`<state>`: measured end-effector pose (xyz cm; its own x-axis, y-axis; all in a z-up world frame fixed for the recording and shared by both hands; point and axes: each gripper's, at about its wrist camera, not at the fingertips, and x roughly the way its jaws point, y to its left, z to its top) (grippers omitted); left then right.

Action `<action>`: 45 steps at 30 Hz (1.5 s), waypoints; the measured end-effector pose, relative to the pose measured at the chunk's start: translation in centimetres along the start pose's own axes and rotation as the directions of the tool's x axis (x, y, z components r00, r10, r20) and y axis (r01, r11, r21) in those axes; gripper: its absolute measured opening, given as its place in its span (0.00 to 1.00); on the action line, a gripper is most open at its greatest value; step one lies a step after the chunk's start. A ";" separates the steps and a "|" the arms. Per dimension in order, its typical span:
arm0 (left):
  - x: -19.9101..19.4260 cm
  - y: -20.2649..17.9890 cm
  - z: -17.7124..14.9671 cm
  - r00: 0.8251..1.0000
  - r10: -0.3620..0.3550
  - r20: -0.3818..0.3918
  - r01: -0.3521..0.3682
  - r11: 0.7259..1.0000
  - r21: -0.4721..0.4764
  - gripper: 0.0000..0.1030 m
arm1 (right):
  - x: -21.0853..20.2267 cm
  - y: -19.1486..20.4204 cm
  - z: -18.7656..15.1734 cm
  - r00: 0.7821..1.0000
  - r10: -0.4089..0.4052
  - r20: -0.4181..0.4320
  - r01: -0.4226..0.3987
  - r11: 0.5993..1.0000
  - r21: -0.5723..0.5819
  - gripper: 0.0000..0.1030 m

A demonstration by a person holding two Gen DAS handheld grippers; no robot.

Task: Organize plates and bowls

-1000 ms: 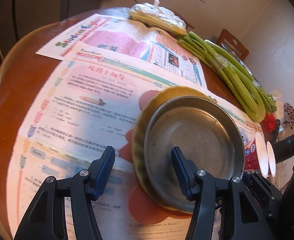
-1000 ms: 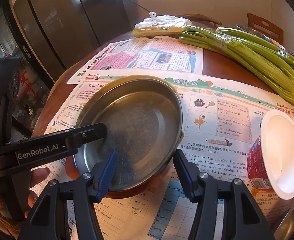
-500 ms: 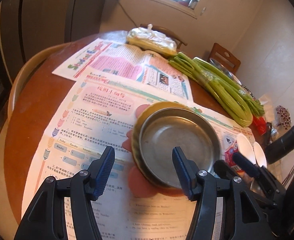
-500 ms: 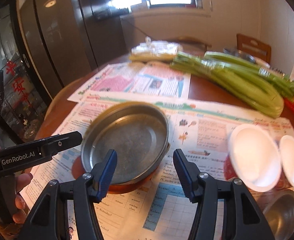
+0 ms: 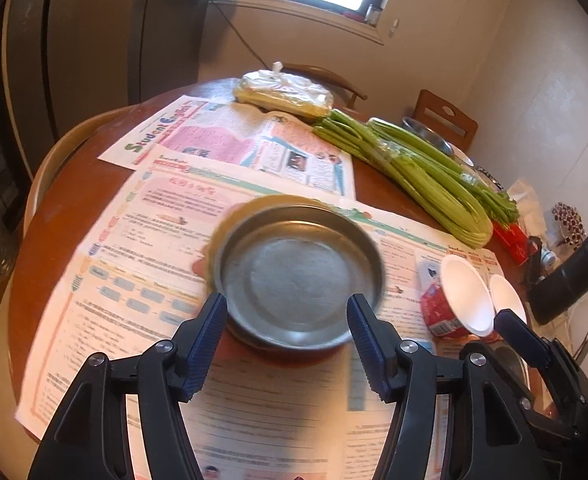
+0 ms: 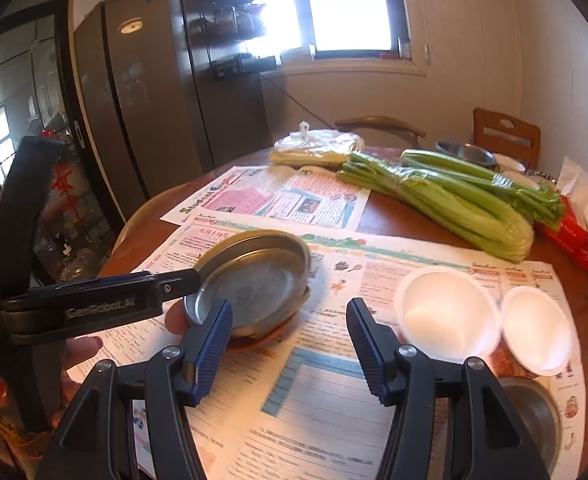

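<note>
In the left wrist view, the left gripper (image 5: 287, 336) has pulled up and back from the round stainless-steel plate (image 5: 298, 270), which a second ago filled the space just ahead of its blue ribbed fingers. Now the plate sits smaller and fully clear of them, nested on a yellow-rimmed dish (image 5: 270, 202) on the printed newspaper sheets (image 5: 134, 272) covering the round wooden table (image 5: 74, 208). The jaws are opening, with nothing between them. To the right stand two white foam bowls in red wrappers (image 5: 463, 296), and one blue finger of the other tool pokes in beside them.

In the right wrist view, the right gripper (image 6: 288, 346) has likewise risen and drawn away; its jaws stand moderately apart and hold nothing. The steel plate (image 6: 254, 284) lies left of centre, apart from these fingers, with the left tool's black finger reaching to its near rim. The foam bowls (image 6: 445, 314) sit to the right, and the rim of a steel bowl (image 6: 533, 408) shows at the lower right edge. A bundle of green celery stalks (image 6: 453, 196) lies well behind.

Both tools backing off suggests the plate stack is placed and that step finished; the foam bowls and the steel bowl look like what remains to gather.
</note>
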<state>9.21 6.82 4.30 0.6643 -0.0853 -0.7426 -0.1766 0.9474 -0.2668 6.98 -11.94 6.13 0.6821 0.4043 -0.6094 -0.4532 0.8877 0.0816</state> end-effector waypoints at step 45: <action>6.7 -20.0 -10.6 0.961 -0.120 -0.248 0.204 0.915 0.349 0.63 | -5.2 -18.1 -11.8 0.961 -0.198 -0.195 0.239 0.946 0.220 0.58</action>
<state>9.47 -15.93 -1.82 0.4800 -0.2724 -0.8339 0.2273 0.9567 -0.1817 4.86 -32.70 -1.45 0.6333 0.1701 -0.7550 -0.1389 0.9847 0.1053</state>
